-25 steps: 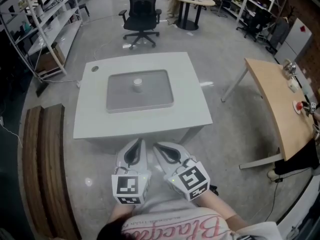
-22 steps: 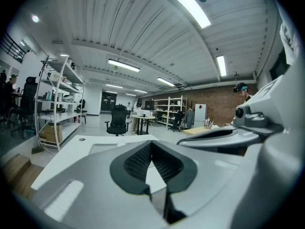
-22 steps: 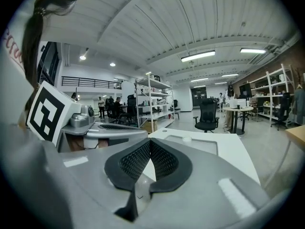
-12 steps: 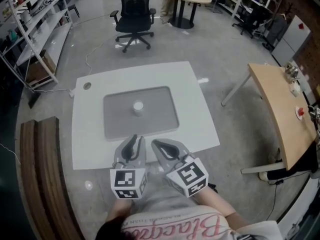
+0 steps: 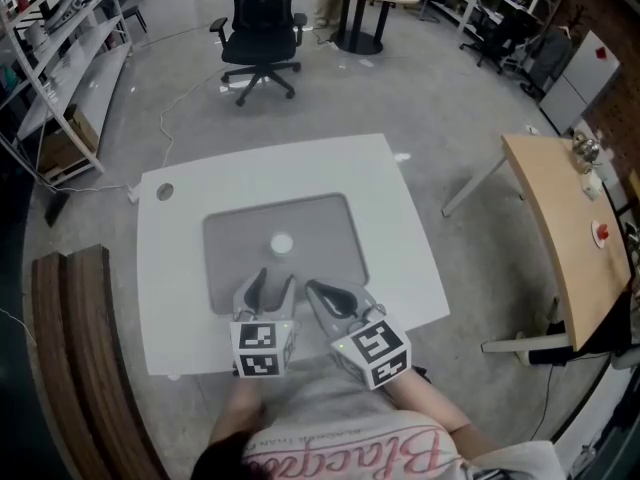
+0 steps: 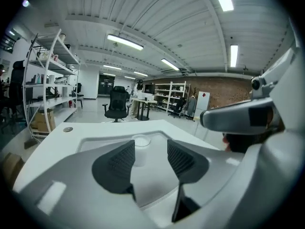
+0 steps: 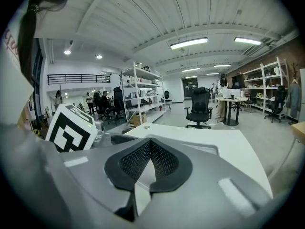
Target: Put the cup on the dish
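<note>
The cup (image 5: 280, 243) stood upright mid-way on the gray dish (image 5: 328, 230) on the white table (image 5: 400, 218). At the dish's near edge the left gripper (image 5: 272, 280) was opening, empty; the right gripper (image 5: 312, 288) was clenched on nothing.

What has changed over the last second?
Both grippers advanced over the white table to the grey rectangular tray. The left gripper, shut before, is opening its jaws with nothing between them. The small white cup stayed mid-tray; the right gripper stayed shut.
</note>
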`<state>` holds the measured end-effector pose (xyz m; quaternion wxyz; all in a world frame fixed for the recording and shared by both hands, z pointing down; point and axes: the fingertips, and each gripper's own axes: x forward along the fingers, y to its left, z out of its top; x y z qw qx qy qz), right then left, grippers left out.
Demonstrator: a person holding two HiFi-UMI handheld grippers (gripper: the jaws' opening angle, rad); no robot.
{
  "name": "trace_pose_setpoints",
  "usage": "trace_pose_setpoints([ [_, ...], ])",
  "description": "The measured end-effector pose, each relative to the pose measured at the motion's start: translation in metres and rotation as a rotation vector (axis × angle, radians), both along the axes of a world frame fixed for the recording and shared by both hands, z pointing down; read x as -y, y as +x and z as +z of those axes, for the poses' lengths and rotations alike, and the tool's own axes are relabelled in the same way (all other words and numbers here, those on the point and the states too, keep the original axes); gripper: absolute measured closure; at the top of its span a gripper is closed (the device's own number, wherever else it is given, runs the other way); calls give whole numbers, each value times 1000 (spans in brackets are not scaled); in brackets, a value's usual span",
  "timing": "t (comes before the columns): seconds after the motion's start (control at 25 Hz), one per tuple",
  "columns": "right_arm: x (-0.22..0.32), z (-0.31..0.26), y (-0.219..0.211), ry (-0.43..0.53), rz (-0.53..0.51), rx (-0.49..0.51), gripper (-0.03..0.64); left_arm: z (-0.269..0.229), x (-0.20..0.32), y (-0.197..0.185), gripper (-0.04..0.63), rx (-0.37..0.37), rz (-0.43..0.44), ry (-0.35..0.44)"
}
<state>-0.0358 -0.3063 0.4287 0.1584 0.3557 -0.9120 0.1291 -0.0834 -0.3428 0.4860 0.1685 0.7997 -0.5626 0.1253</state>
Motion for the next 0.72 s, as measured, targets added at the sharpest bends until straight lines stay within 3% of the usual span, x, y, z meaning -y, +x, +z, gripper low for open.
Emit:
trace_pose_setpoints([
  [0.24,12,9,-8,-26,14,-7,615,39,34,1,379,77,38,-53],
  [0.4,13,16,-5,-46,16,-16,615,65,46,9,321,110,60,-138],
  [0.72,13,24,1,-70,27,-44,615,81,66,15,321,136,49,-151],
])
